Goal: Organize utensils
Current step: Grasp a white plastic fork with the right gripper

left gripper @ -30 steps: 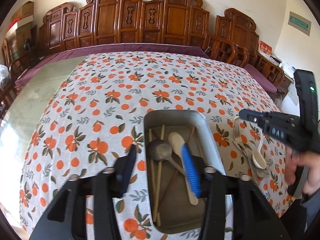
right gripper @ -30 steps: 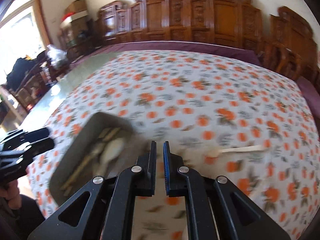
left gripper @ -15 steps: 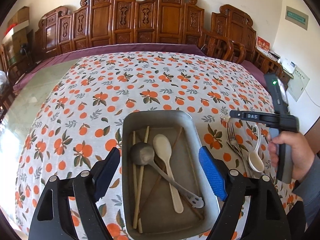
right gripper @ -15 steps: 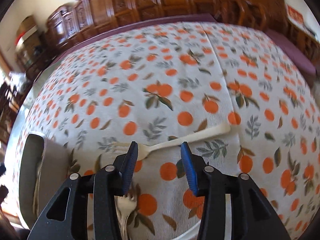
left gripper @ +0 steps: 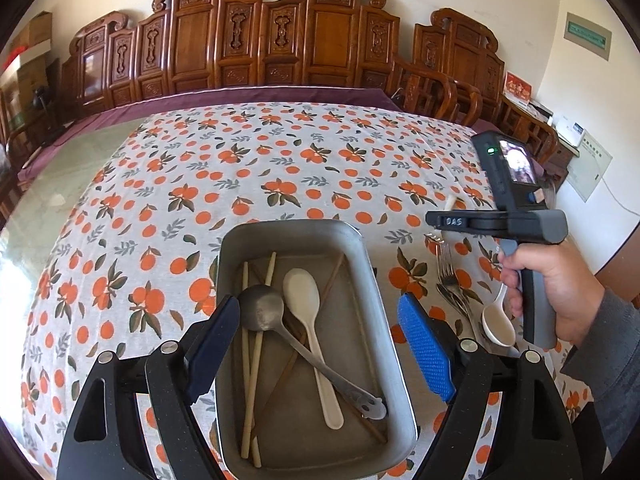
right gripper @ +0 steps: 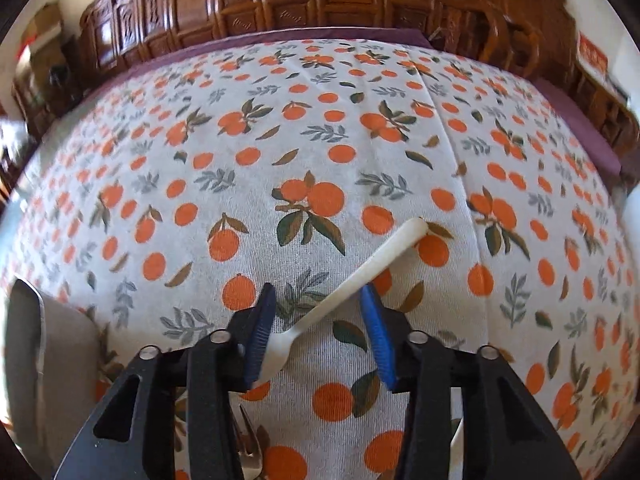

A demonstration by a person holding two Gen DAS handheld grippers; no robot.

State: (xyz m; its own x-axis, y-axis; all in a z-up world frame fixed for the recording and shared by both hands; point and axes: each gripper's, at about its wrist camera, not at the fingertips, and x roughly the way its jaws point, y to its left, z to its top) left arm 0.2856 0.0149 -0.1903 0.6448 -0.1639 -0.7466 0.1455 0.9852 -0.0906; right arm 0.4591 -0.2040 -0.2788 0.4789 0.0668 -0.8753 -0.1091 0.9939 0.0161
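A grey metal tray (left gripper: 288, 226) holds wooden chopsticks (left gripper: 252, 360), a metal spoon (left gripper: 262, 308) and a white spoon (left gripper: 302, 292). My left gripper (left gripper: 316, 302) hangs open above the tray's near half with nothing between its fingers. To the tray's right, a hand (left gripper: 560, 292) holds my right gripper over loose utensils. In the right wrist view, a white plastic fork (right gripper: 360, 276) lies slantwise on the cloth between the jaws of my right gripper (right gripper: 317, 289). Those jaws are closing, with the fork head beside the left pad, and no firm squeeze shows.
Metal forks (left gripper: 446, 268) and a white spoon (left gripper: 498, 322) lie on the orange-print tablecloth (left gripper: 280, 168) right of the tray. A metal fork's tines (right gripper: 250, 452) show under my right gripper. The tray's edge (right gripper: 24, 340) sits at the left. Carved wooden chairs (left gripper: 280, 40) line the far side.
My left jaws spread wide over the tray and drew back a little. My right gripper went from shut to open, dropped toward the cloth, and now brackets the white fork more narrowly.
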